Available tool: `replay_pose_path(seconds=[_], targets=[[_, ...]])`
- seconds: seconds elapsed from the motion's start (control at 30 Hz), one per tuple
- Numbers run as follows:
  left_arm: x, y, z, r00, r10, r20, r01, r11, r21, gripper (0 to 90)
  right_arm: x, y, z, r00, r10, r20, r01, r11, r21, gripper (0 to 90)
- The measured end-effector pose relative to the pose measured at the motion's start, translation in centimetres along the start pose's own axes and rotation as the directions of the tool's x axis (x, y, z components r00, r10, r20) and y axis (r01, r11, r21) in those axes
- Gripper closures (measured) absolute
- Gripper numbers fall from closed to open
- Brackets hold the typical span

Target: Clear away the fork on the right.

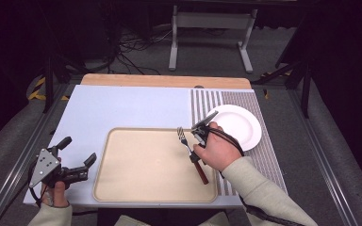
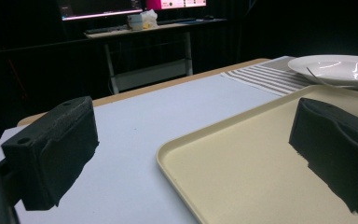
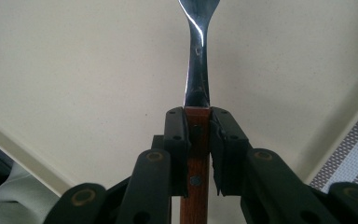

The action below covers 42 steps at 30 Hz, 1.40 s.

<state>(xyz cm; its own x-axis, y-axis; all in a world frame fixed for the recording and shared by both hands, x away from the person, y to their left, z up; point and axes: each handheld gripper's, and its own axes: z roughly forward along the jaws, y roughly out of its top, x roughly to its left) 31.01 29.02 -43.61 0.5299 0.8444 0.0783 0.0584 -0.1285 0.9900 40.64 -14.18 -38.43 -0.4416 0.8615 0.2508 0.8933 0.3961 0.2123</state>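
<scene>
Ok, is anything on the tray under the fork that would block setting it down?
Nothing visible does. The right gripper holds the fork by its wooden handle above the tray, whose surface below is bare.

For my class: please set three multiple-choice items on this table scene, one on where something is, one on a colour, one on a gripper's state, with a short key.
1. Where is the white plate?
A. on the striped mat
B. on the tray
C. on the floor

2. What colour is the fork handle?
A. blue
B. reddish-brown wood
C. white

3. What is the right gripper doing?
A. standing open with nothing in it
B. gripping the plate
C. gripping the fork

Key:
1 A, the plate rests on the striped mat, right of the tray.
2 B, wood shows between the jaws.
3 C, the jaws clamp the handle over the tray.
</scene>
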Motion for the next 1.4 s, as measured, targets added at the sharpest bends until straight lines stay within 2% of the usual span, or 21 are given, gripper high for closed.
replay_pose_path(seconds=[0.33,0.93,1.27,1.4], targets=[[0.0,0.0,0.0,1.0,0.0,0.0,0.0,1.0,-0.002,1.6,-0.1,-0.1,1.5,0.9987,0.044,0.028,-0.045,0.998,0.044,77.5],[-0.1,0.0,0.0,1.0,0.002,0.002,-0.002,1.0,0.0,1.6,-0.3,-0.3,2.7,0.9936,0.098,0.056,-0.103,0.99,0.097,77.3],[-0.1,0.0,0.1,1.0,0.002,0.002,-0.002,1.0,-0.003,1.6,-0.3,-0.5,3.0,0.9945,0.091,0.053,-0.096,0.99,0.104,76.8],[-0.1,0.0,0.1,1.0,0.001,0.002,-0.001,1.0,-0.002,1.6,-0.3,-0.5,2.9,0.9962,0.078,0.038,-0.081,0.992,0.094,70.7]])
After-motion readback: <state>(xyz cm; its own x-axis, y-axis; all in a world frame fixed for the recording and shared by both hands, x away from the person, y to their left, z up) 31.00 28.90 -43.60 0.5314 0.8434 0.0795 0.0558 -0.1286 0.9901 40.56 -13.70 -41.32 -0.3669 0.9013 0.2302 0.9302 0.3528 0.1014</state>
